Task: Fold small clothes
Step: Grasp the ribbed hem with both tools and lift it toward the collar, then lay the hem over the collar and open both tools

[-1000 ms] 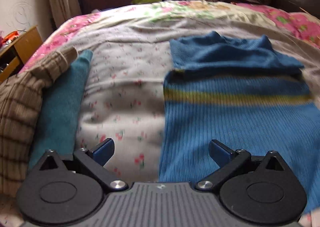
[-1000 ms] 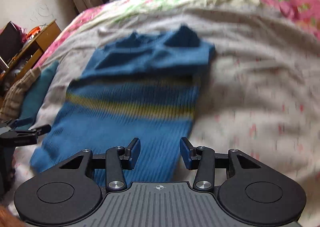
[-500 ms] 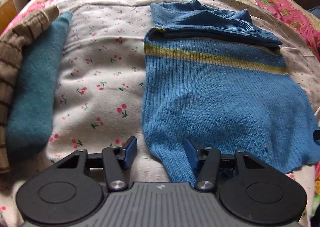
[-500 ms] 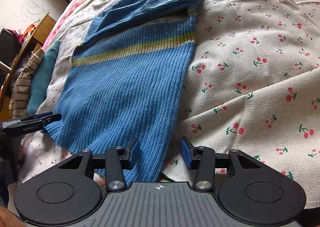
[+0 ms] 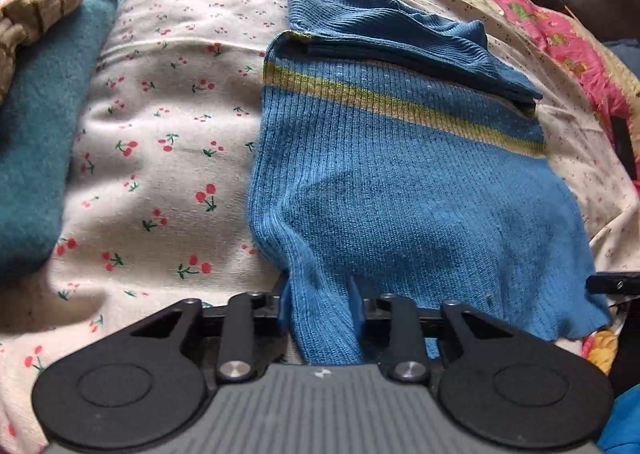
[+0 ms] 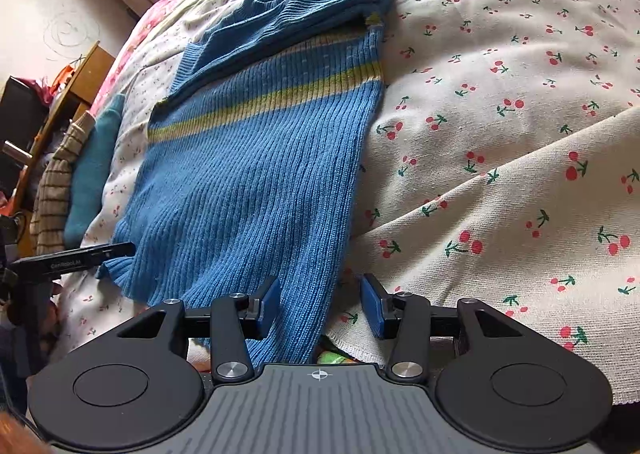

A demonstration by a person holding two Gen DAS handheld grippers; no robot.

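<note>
Left gripper (image 5: 320,308) closes its fingers on the sweater (image 5: 384,181) hem corner; right gripper (image 6: 319,308) waits half-open astride the other corner, to lift the hem evenly.

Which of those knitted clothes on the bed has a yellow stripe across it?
The blue ribbed sweater, which the left gripper is closing on. The teal garment is plain, and the tan one beside it has thin dark stripes.
</note>
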